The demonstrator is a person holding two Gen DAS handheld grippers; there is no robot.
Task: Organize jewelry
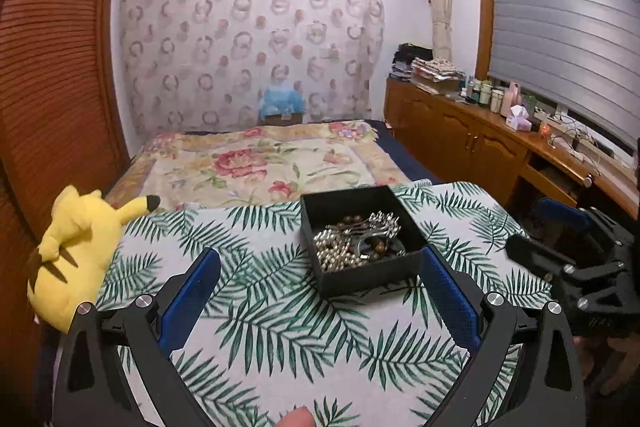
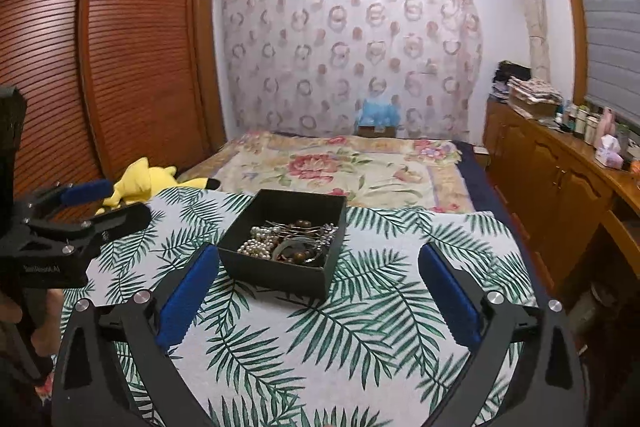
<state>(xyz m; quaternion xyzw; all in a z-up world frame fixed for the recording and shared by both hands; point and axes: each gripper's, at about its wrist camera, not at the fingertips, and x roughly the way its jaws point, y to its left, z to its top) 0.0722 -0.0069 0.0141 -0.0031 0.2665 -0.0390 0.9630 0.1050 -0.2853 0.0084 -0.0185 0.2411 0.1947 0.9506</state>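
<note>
A black open box (image 1: 362, 277) sits on a palm-leaf cloth (image 1: 260, 327). It holds a tangle of jewelry (image 1: 352, 245): pearl strands, brown beads and silver pieces. The box also shows in the right wrist view (image 2: 276, 273), with the jewelry (image 2: 288, 239) inside. My left gripper (image 1: 320, 259) is open and empty, just short of the box, its right finger beside the box's near right corner. My right gripper (image 2: 319, 259) is open and empty, the box's near wall between its fingertips. Each gripper shows at the edge of the other's view: the right (image 1: 532, 227), the left (image 2: 108, 201).
A yellow plush toy (image 1: 72, 255) lies at the cloth's left edge, seen also in the right wrist view (image 2: 140, 179). A bed with a floral blanket (image 1: 256, 163) lies beyond. A wooden wardrobe (image 1: 52, 87) stands left, a wooden cabinet with bottles (image 1: 480, 131) right.
</note>
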